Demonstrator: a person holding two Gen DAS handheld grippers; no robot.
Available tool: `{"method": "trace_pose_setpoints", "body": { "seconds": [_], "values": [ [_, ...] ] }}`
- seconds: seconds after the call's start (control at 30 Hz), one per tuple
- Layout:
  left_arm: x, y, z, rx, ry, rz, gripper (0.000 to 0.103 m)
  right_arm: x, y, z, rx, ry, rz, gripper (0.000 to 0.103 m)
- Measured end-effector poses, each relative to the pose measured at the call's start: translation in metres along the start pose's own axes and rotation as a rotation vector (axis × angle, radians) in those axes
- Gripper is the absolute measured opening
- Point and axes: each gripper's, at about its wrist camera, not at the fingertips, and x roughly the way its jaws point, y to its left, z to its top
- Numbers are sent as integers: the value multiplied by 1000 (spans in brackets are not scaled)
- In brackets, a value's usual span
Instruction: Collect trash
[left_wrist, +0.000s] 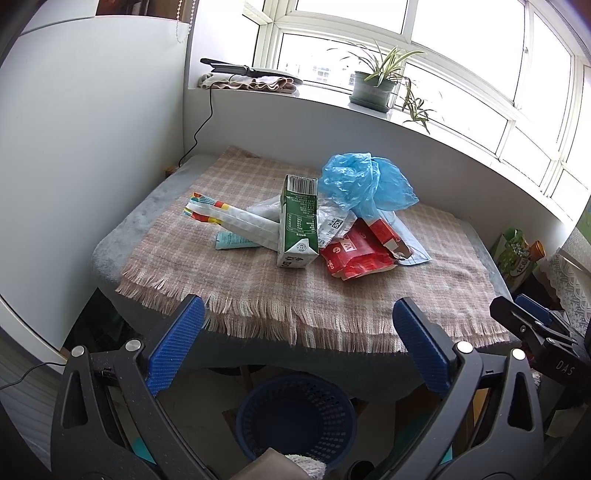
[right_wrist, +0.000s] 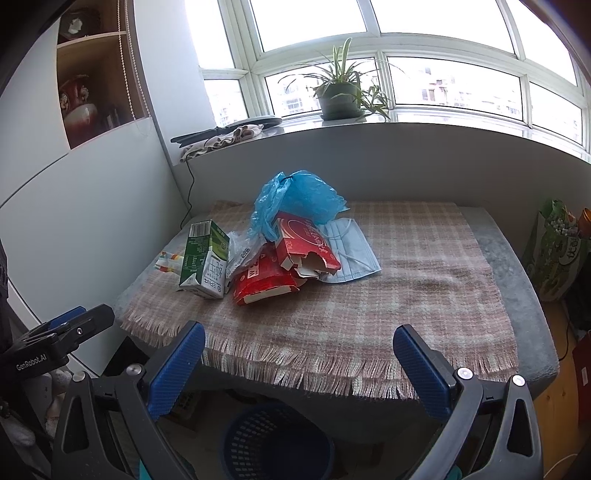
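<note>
Behind the green carton, only the left wrist view shows the striped wrapper whole.

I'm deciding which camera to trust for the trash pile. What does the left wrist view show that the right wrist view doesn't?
Only the left wrist view shows the pale teal flat packet under the white striped wrapper.

Only the right wrist view shows the light blue face mask fully, and the wooden wall shelf.

Both show the green milk carton, red torn cardboard box, crumpled blue plastic bag and dark blue mesh wastebasket.
</note>
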Motion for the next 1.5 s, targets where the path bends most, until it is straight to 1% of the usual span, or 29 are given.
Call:
{"method": "trace_pose_setpoints", "body": {
  "seconds": [0.47, 0.67, 0.77, 0.83, 1.0, 1.03, 1.1, 1.23, 1.33, 1.4, 1.43, 1.5],
  "values": [
    [0, 0, 0, -4, 2, -4, 103, -8, -2, -2, 6, -8, -6, 103],
    [4, 4, -6, 16, 20, 6, 103, -9, -6, -4, -13, -45, -20, 103],
    [9, 11, -7, 21, 18, -4, 103, -3, -13, -3, -13, -49, -20, 103],
    [14, 16, -4, 7, 18, -4, 103, 3, -18, -1, -8, -45, -11, 103],
    [35, 30, 8, -24, 47, -15, 103, 21, -26, 12, -13, -26, 21, 103],
    [39, 31, 10, -25, 51, -19, 102, 25, -27, 15, -15, -21, 27, 103],
    [46, 34, 16, -34, 61, -31, 97, 32, -28, 21, -17, -7, 45, 103],
    [60, 39, 26, -59, 69, -65, 94, 45, -27, 36, -33, 1, 76, 103],
    [72, 36, 35, -56, 84, -90, 87, 55, -26, 52, -35, 0, 99, 102],
    [80, 33, 41, -52, 91, -106, 83, 63, -25, 65, -29, -1, 122, 101],
    [84, 32, 44, -53, 94, -114, 82, 68, -24, 72, -27, 0, 133, 99],
    [92, 30, 50, -53, 101, -126, 77, 79, -22, 85, -19, 8, 157, 97]
  ]
}}
